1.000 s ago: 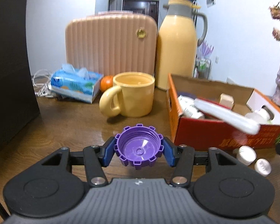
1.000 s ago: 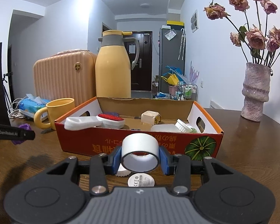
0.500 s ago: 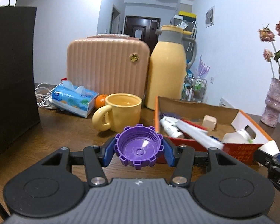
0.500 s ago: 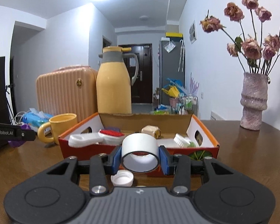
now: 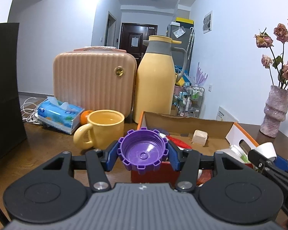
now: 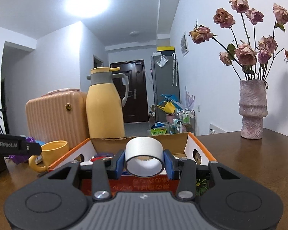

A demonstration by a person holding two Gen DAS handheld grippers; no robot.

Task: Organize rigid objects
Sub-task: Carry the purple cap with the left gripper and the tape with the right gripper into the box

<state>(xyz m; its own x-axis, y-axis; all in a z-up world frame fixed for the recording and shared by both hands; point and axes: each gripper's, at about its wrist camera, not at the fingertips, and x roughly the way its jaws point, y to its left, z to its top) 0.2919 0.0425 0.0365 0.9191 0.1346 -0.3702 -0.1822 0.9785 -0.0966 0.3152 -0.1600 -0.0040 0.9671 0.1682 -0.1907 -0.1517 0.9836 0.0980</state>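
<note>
My left gripper is shut on a purple ridged bottle cap, its hollow side facing the camera, held above the near-left corner of the orange cardboard box. My right gripper is shut on a white tape roll, raised over the box's front wall. Inside the box lie a red-bristled brush, a small beige block and a white bottle. The right gripper also shows at the right edge of the left wrist view, the left gripper at the left edge of the right wrist view.
A yellow mug, a tissue pack, an orange, a peach ribbed case and a yellow thermos jug stand left of and behind the box. A vase of dried roses is at the right on the brown table.
The left gripper has risen and shifted right with the purple cap, now over the box corner. The right gripper tilted upward with the tape roll; the loose caps below it dropped out of view.
</note>
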